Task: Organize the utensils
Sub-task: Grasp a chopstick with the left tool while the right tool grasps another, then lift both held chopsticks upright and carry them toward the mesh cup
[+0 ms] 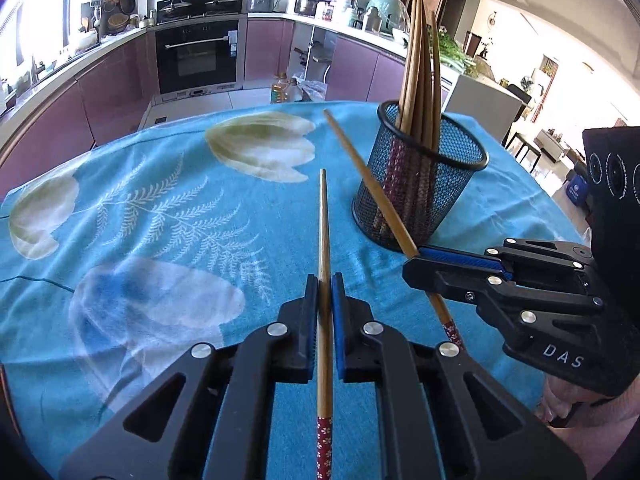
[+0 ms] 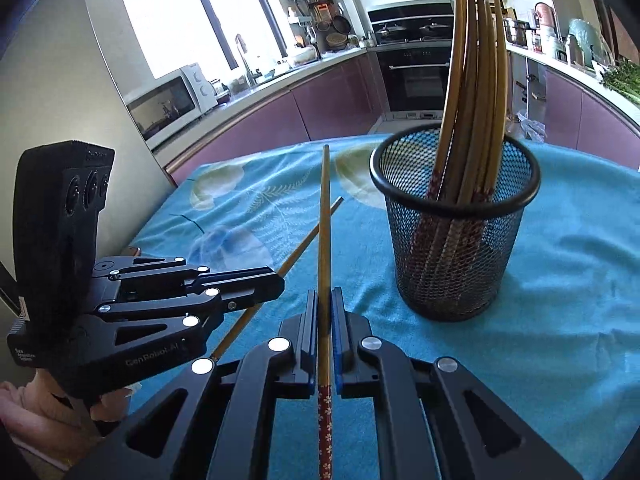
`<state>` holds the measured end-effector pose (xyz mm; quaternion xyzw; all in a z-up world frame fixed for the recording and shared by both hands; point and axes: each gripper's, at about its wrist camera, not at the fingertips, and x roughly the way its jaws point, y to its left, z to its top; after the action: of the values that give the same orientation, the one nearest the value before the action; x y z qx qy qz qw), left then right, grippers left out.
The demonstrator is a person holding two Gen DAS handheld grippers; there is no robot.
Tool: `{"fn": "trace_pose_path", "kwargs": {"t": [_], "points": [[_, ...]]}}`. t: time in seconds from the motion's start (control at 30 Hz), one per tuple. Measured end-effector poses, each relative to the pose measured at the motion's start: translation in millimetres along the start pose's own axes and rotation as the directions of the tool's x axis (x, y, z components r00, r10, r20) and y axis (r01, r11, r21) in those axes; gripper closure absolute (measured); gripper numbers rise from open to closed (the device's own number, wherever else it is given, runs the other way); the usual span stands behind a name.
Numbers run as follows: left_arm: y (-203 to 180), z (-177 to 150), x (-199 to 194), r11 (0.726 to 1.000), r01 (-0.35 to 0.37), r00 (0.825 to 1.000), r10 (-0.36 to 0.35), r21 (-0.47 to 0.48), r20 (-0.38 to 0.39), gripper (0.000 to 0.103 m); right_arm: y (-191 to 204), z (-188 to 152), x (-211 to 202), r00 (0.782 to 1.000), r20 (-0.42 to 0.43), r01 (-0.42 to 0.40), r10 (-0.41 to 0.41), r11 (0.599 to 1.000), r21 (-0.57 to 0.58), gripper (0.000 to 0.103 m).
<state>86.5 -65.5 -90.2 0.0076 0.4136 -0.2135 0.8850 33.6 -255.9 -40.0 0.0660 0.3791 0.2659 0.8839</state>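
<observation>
Left tongs (image 1: 325, 292) clamped on one chopstick (image 1: 324, 240); right tongs (image 2: 325, 308) clamped on another chopstick (image 2: 324, 220). Mesh holder (image 2: 456, 240) of chopsticks upright on the bench (image 2: 560, 300).

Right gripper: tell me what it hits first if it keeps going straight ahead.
Probably the blue tablecloth. The right gripper, shut on a chopstick, points left of the mesh holder; depth is unclear.

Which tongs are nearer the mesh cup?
Right. The right tongs, shut on a chopstick, sit just beside the mesh cup; the left tongs, gripping another chopstick, are farther off.
</observation>
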Motion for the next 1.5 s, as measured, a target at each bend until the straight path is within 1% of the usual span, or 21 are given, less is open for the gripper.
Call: {"fn": "trace_pose_path", "kwargs": {"t": [0.23, 0.6, 1.17, 1.4, 1.5], "points": [[0.7, 2.9, -20.6, 1.000, 0.019, 0.999, -0.018, -0.016, 0.042, 0.095, 1.4, 4.4, -15.8, 0.999, 0.046, -0.007, 0.007, 1.000, -0.005, 0.097], [-0.5, 7.0, -42.3, 0.997, 0.066, 0.994, -0.064, -0.031, 0.087, 0.095, -0.4, 8.0, -30.5, 0.996, 0.087, -0.010, 0.011, 1.000, -0.008, 0.097], [-6.4, 9.3, -59.5, 0.993, 0.118, 0.985, -0.115, -0.009, 0.125, 0.095, 1.5, 9.0, -33.2, 0.994, 0.107, -0.011, 0.013, 1.000, -0.016, 0.097], [-10.4, 9.4, -65.2, 0.990, 0.141, 0.979, -0.141, 0.009, 0.146, 0.095, 0.7, 7.9, -37.0, 0.993, 0.118, -0.012, 0.014, 1.000, -0.020, 0.097], [-11.4, 7.6, -70.7, 0.987, 0.160, 0.972, -0.162, 0.021, 0.170, 0.095, 1.1, 7.1, -38.2, 0.992, 0.122, -0.010, 0.013, 1.000, -0.021, 0.097]]}}
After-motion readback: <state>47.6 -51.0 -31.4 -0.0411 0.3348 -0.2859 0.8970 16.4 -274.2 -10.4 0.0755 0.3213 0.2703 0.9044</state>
